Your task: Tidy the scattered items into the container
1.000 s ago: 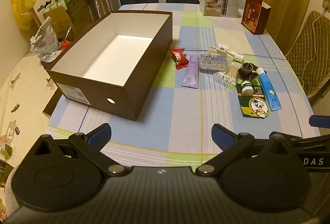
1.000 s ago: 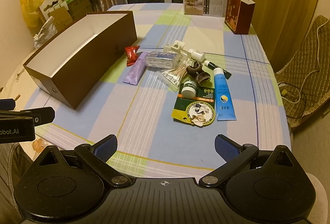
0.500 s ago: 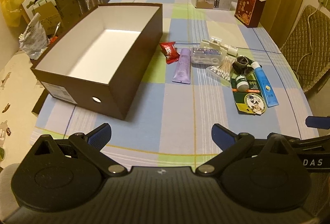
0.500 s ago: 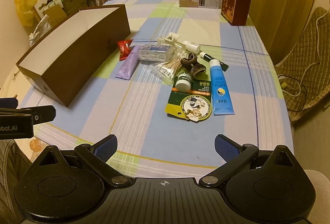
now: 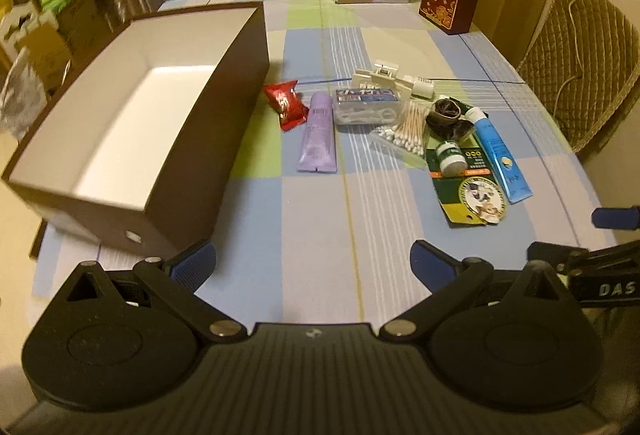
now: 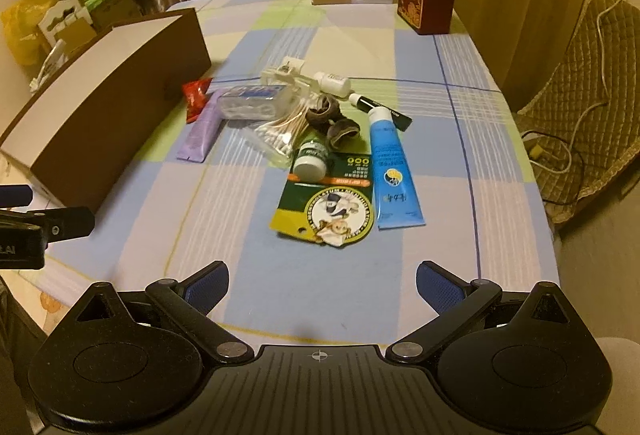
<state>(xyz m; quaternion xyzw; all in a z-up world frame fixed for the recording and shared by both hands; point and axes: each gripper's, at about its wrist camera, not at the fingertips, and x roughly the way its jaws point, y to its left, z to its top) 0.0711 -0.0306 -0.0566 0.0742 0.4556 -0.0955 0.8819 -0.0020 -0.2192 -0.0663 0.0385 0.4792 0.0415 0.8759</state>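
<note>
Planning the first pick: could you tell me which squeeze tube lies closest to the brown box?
The purple tube, beside the red packet; the blue tube lies far right.

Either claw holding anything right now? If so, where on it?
Nothing held. Left claw and right claw are both open and empty; the items still lie on the table.

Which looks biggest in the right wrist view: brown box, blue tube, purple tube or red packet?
1. brown box
2. blue tube
3. purple tube, close to the blue one
4. red packet
</note>
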